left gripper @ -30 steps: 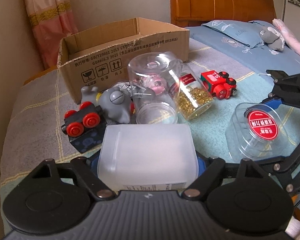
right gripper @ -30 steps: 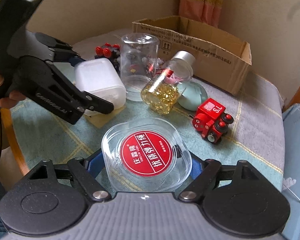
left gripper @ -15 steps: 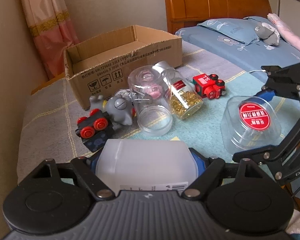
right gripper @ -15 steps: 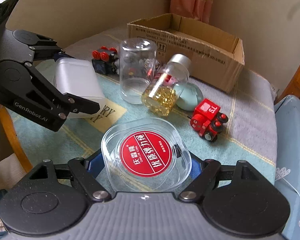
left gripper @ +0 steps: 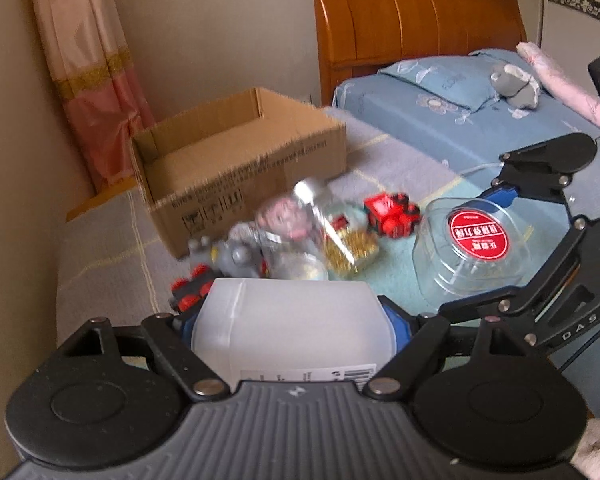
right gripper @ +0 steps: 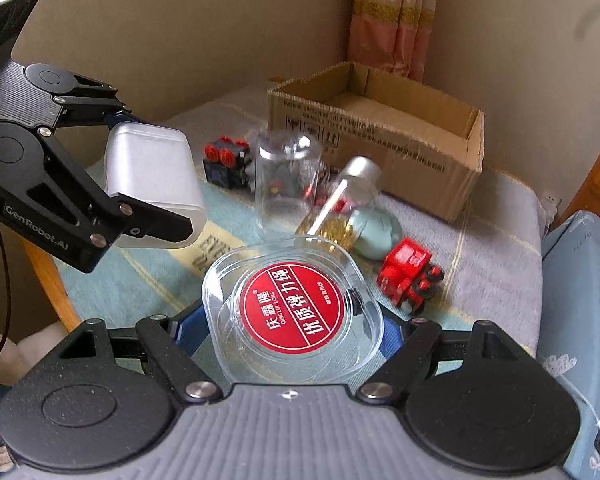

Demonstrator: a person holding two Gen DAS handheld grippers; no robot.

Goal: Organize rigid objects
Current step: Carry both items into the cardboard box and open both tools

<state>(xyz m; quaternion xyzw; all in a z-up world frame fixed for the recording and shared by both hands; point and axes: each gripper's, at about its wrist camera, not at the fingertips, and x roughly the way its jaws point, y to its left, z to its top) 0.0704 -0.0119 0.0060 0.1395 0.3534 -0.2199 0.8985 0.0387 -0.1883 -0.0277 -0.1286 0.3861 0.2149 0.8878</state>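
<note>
My left gripper (left gripper: pixel 292 320) is shut on a frosted white plastic box (left gripper: pixel 292 328), held above the table; the same white box (right gripper: pixel 152 188) shows at the left of the right wrist view. My right gripper (right gripper: pixel 292 320) is shut on a clear case with a round red label (right gripper: pixel 292 312), also lifted; that clear case (left gripper: pixel 472 248) appears at the right of the left wrist view. Below lie a clear jar (right gripper: pixel 288 188), a bottle of gold beads (right gripper: pixel 340 216), a red toy train (right gripper: pixel 410 276) and a dark car with red wheels (right gripper: pixel 226 162).
An open cardboard box (right gripper: pixel 380 132) stands at the back of the cloth-covered table (right gripper: pixel 480 248), against the wall. A grey toy (left gripper: pixel 236 256) and a pale green object (right gripper: pixel 376 232) lie among the clutter. A bed with blue bedding (left gripper: pixel 460 112) is beside the table.
Both grippers have risen with their loads; the table objects look smaller and lower in each view. The white box and the clear case left the tabletop.
</note>
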